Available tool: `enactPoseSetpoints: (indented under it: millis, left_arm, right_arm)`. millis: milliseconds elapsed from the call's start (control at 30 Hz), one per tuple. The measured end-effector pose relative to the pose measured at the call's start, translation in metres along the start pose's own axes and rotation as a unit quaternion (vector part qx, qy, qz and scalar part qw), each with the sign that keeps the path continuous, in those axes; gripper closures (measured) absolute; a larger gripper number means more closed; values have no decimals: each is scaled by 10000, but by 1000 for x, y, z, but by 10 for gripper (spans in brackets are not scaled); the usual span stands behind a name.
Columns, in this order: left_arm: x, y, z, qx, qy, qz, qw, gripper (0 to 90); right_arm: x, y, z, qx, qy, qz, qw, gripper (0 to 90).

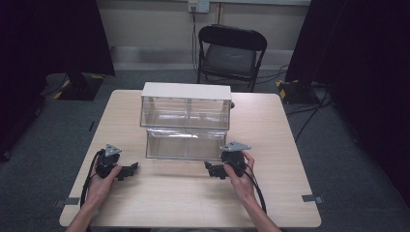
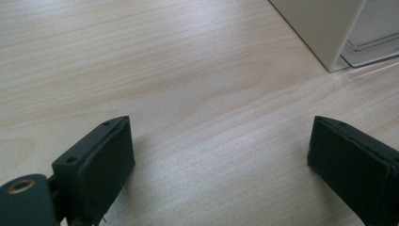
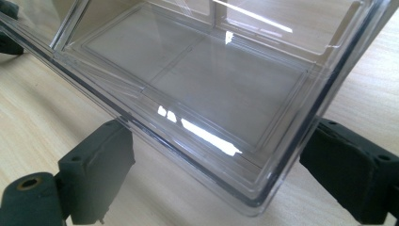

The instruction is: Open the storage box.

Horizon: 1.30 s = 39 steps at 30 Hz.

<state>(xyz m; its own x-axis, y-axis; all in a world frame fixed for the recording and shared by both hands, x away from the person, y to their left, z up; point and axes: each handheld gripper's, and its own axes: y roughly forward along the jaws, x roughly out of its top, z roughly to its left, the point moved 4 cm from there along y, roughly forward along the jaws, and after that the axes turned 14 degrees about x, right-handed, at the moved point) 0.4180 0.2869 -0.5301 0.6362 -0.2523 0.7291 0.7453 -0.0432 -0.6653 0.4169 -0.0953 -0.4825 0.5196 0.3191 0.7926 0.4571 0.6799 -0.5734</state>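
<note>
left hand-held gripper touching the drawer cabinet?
Apart. The left gripper view shows the open left hand-held gripper over bare table, with the cabinet's white corner well beyond it.

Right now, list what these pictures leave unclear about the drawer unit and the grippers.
- Drawer unit, high view: its back is hidden behind its own white top.
- Drawer, right gripper view: the far end is cut off by the top edge.
- Right gripper, high view: too small to tell whether it touches the drawer.
- Left gripper, left gripper view: its body is cut off by the bottom edge.

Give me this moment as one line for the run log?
left gripper: open, over bare table | right gripper: open, jaws straddling corner of pulled-out clear drawer | white-topped cabinet: behind drawer
</note>
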Motion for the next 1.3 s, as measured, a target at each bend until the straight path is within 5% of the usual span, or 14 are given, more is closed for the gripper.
enactPoseSetpoints:
  millis: [1300]
  left_arm:
    - [0, 0, 0, 0, -1, 0, 10000, 71]
  right_arm:
    - [1, -9, 6, 10, 60, -59, 10000, 123]
